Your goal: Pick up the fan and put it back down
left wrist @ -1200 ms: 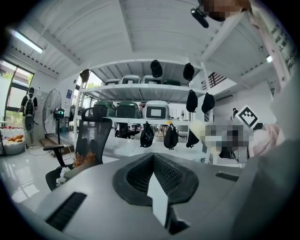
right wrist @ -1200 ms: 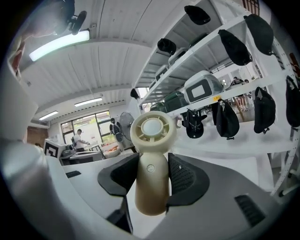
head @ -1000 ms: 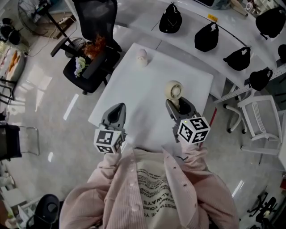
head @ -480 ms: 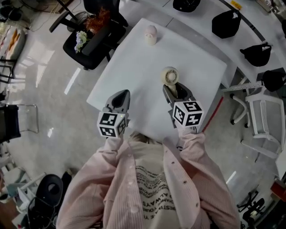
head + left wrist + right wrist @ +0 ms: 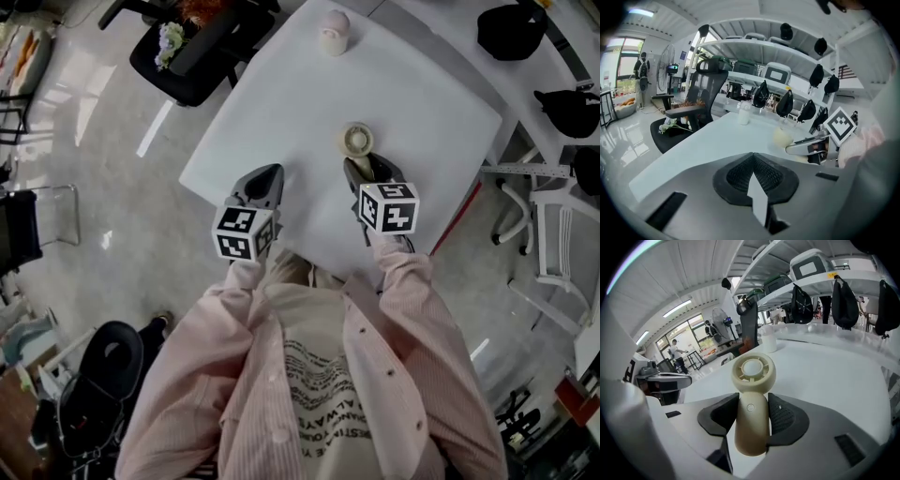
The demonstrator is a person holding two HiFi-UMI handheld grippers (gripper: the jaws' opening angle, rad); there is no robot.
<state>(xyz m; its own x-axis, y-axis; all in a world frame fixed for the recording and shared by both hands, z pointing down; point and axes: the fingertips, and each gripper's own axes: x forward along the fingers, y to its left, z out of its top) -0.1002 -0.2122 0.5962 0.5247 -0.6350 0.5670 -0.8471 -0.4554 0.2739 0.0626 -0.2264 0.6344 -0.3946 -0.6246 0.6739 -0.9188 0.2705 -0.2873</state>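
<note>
Item: handheld fan point(image 5: 751, 401), cream, round head uppermost, handle upright.
Location: over the white table point(image 5: 281, 112), towards its near right part. Whether its base touches the tabletop cannot be told.
Right gripper point(image 5: 367, 171): jaws clenched on the fan's handle, one dark pad on each side, just below the head.
Left gripper point(image 5: 262, 183): jaws closed together with nothing between them, above the near edge of the table, apart from the fan.
Also present: small pink-topped container point(image 5: 333, 31) at the far edge of the table; black office chair point(image 5: 187, 56) beside the table.
</note>
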